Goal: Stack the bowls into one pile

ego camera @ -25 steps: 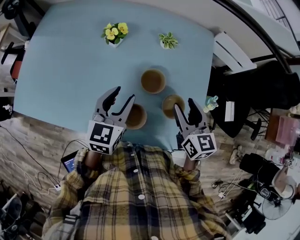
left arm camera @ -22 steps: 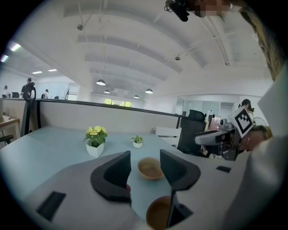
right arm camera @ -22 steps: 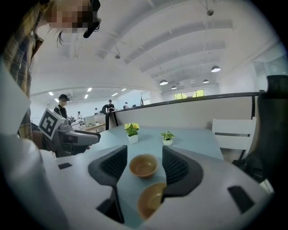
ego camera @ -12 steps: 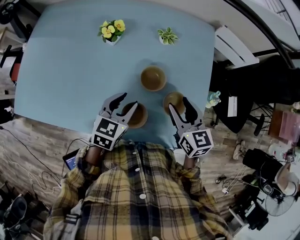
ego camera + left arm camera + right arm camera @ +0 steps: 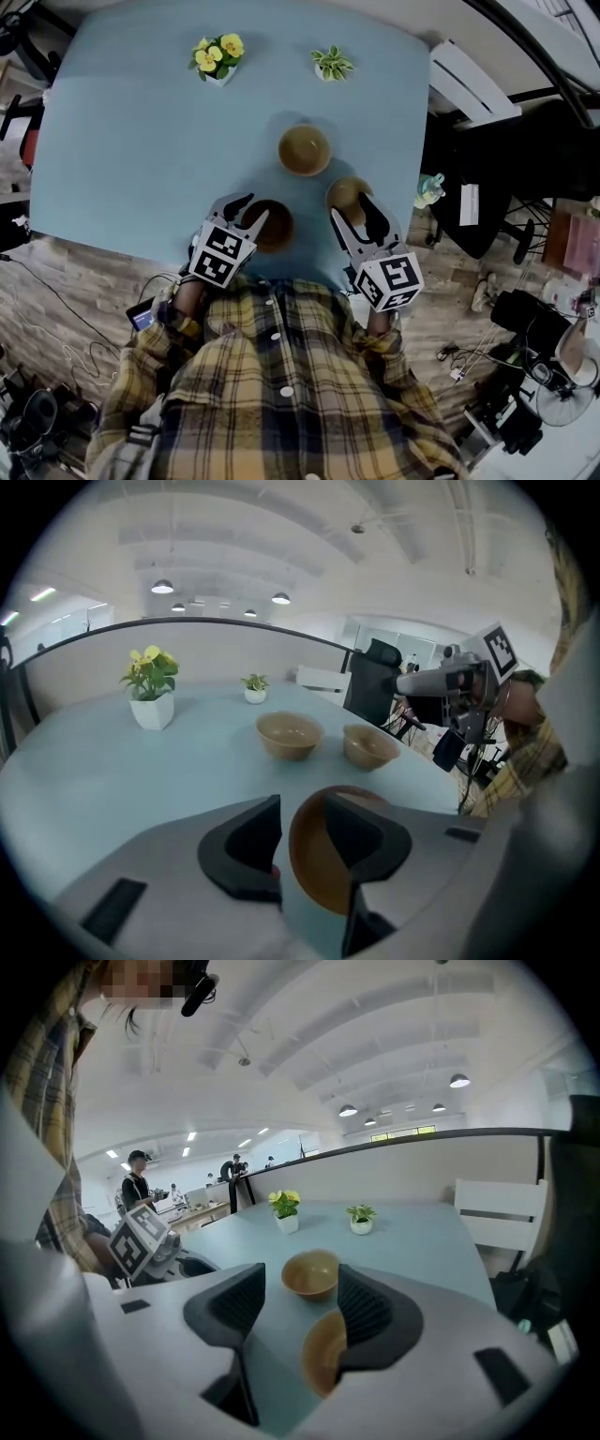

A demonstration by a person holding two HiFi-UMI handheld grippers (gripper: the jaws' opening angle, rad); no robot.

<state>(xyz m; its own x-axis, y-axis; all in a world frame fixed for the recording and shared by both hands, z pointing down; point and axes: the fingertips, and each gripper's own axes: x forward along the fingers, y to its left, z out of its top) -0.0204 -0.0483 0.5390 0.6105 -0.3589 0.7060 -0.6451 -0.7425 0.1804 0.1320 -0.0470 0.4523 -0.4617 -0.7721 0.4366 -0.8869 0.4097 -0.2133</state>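
– Brown bowls, three in all. Where does the nearest one sit against the left gripper (image 5: 249, 210)?
– The near-left bowl (image 5: 314, 864) has its rim between that gripper's jaws. One jaw is outside the wall on the left and the other reaches down inside the hollow. The jaws have just been closing. A strip of pale table still shows between the outer jaw and the rim, so they stand fairly wide and nothing is pinched.
– And the right gripper (image 5: 300, 1279)?
– Its jaws are wide apart and hold nothing. The near-right bowl (image 5: 323, 1363) lies low between them, close against the right-hand jaw, which hides part of it. I can't tell whether that jaw touches the bowl.
– The third bowl?
– The far bowl (image 5: 305, 150) stands beyond both grippers' tips, apart from the other two. In the right gripper view it shows straight ahead through the gap between the jaws. In the left gripper view it is ahead and slightly left.
– What lies further out?
– All three bowls rest upright on the light blue table (image 5: 141, 141). Well past the far bowl a white pot of yellow flowers (image 5: 216, 58) stands off to the left gripper's side. A small green plant (image 5: 331, 64) stands nearer the right gripper's line.
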